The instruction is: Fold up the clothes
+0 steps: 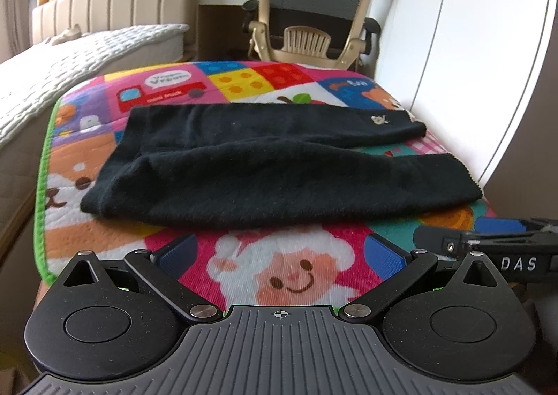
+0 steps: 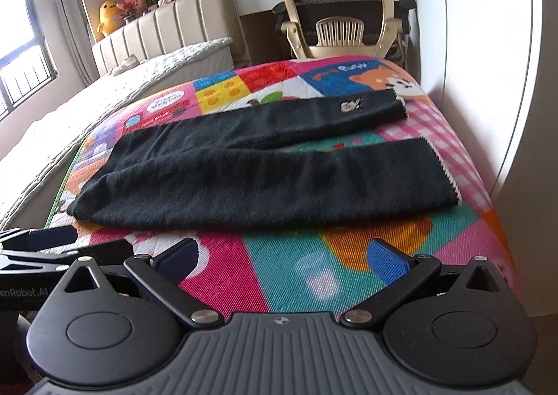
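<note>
We find the black trousers [image 1: 279, 168] lying flat across the colourful cartoon play mat [image 1: 296, 266], waistband to our left, the two legs running right and splayed apart, cuffs near the white wall [image 1: 470, 46]. We judge no fold made yet: legs must be laid together, then the length folded. The left tongs [image 1: 282, 252] stand wide and empty, short of the near leg; the right tongs [image 2: 282, 255] likewise, wide and empty. An office chair [image 2: 334, 11] stands beyond the mat.

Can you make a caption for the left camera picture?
Open left gripper faces black pants lying on a cartoon mat.
</note>
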`<state>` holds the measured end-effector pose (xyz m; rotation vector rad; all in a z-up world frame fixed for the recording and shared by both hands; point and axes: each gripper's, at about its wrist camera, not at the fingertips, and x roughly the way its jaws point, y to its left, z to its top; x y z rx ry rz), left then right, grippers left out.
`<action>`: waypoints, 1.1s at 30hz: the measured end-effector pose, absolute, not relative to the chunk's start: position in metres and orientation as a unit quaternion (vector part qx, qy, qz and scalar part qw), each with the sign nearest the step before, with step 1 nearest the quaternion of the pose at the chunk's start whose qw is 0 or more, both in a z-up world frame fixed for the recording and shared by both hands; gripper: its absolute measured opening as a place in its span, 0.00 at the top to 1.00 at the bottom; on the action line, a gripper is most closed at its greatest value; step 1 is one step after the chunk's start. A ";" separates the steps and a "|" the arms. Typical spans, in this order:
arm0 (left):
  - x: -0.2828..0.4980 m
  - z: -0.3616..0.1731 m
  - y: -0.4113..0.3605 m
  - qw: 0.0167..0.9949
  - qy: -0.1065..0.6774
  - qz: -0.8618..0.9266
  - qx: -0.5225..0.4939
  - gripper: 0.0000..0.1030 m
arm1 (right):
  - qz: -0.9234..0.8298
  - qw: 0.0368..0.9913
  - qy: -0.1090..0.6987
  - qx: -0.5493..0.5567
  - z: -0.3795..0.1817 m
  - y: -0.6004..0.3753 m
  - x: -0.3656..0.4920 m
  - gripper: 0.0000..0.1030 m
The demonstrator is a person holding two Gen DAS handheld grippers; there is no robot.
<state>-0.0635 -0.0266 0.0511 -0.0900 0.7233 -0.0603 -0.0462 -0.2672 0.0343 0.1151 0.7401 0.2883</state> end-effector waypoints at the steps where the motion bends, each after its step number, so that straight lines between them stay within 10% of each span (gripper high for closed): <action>1: -0.060 0.049 -0.025 0.933 0.355 -0.031 -0.048 0.00 | 0.141 0.921 0.358 0.059 0.033 -0.269 -0.043 0.00; 30: -0.026 0.011 0.005 0.918 0.379 -0.042 -0.109 0.00 | 0.170 0.895 0.381 0.159 0.011 -0.303 0.008 0.00; 33: -0.028 0.011 0.010 0.918 0.374 -0.053 -0.120 0.00 | 0.154 0.923 0.336 0.110 0.030 -0.298 0.020 0.14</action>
